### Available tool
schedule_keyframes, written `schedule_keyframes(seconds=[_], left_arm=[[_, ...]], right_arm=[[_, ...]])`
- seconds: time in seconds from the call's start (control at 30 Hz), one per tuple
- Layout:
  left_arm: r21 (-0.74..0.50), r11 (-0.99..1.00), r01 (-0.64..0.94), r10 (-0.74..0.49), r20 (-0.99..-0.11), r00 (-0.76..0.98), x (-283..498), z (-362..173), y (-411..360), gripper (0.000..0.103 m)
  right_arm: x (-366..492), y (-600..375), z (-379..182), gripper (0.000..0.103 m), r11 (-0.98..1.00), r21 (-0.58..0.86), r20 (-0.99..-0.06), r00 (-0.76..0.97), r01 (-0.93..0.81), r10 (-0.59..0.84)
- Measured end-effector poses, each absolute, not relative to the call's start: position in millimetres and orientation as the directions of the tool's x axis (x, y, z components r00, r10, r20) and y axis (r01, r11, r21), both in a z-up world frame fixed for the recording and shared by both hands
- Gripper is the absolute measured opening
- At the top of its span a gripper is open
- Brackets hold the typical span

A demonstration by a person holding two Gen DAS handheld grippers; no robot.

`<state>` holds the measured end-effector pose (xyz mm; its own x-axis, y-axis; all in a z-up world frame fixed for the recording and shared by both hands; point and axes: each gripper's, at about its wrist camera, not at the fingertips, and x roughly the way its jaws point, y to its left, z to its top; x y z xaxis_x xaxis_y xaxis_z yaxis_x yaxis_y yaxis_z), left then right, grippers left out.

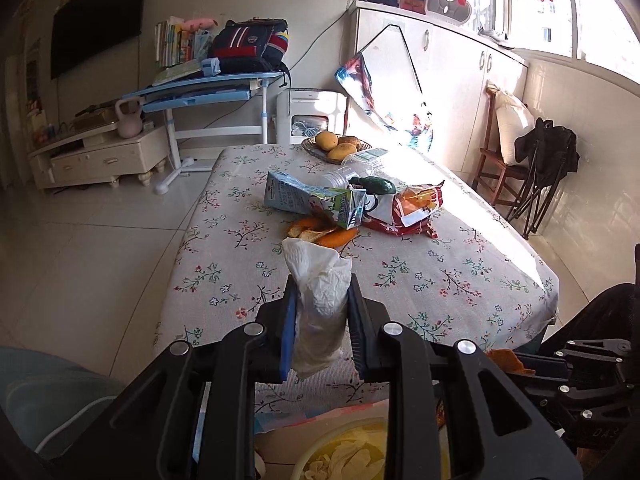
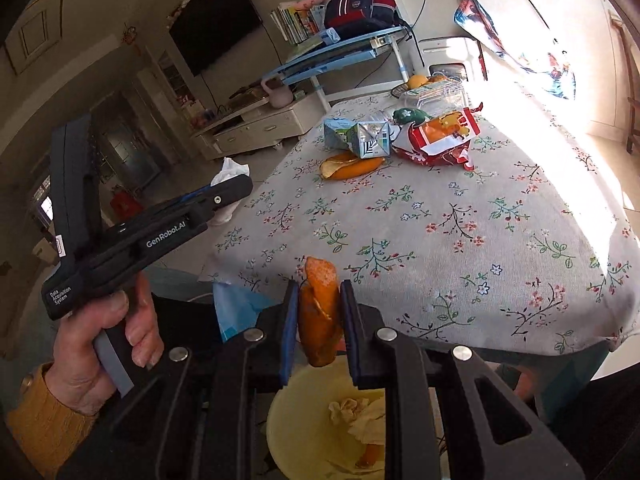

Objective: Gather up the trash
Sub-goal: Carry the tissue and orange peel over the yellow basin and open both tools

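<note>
My left gripper (image 1: pixel 322 292) is shut on a crumpled white tissue (image 1: pixel 320 280), held just off the near edge of the floral table (image 1: pixel 440 280). A piece of orange peel (image 2: pixel 318 312) sits clamped in my right gripper (image 2: pixel 319 292), above a yellow bin (image 2: pixel 304 412) on the floor with crumpled paper in it. The same yellow bin (image 1: pixel 356 452) shows below the left gripper. More orange peel (image 1: pixel 320 234), a milk carton (image 1: pixel 316 198), a red snack bag (image 1: pixel 408 210) and a clear plastic bottle (image 1: pixel 352 168) lie mid-table. The left gripper (image 2: pixel 224 196), held by a hand (image 2: pixel 100 340), appears at left.
A basket of mangoes (image 1: pixel 336 144) stands at the table's far end. A blue desk (image 1: pixel 208 88) with a backpack, a TV cabinet (image 1: pixel 100 156) and a white appliance (image 1: pixel 312 116) lie beyond. A wooden chair (image 1: pixel 504 148) stands at right.
</note>
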<state>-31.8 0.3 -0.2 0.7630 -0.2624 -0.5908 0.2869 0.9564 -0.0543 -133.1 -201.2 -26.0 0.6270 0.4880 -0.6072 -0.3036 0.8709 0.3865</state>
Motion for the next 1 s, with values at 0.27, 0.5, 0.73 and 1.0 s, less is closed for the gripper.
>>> schedule_keyframes(seconds=[0.27,0.5,0.73,1.0], left_arm=[[-0.061,0.955,0.291,-0.270,-0.588,0.762,-50,-1,2,0.022],[-0.061,0.952,0.300,-0.276,-0.590,0.758,-63,-3,0,0.022],[-0.058,0.948,0.314,-0.285,-0.596,0.751,-74,-5,-4,0.022],[-0.047,0.938,0.342,-0.299,-0.608,0.735,-87,-9,-10,0.023]], right_arm=[[-154,-189,-37,0.022,0.868,0.379,-0.645,0.581,-0.320,0.496],[-162,-172,-52,0.023,0.869,0.365,-0.701,0.516,-0.335,0.493],[-159,-168,-66,0.036,0.879,0.354,-0.743,0.474,-0.319,0.472],[-159,-179,-60,0.044,0.896,0.347,-0.727,0.523,-0.278,0.444]])
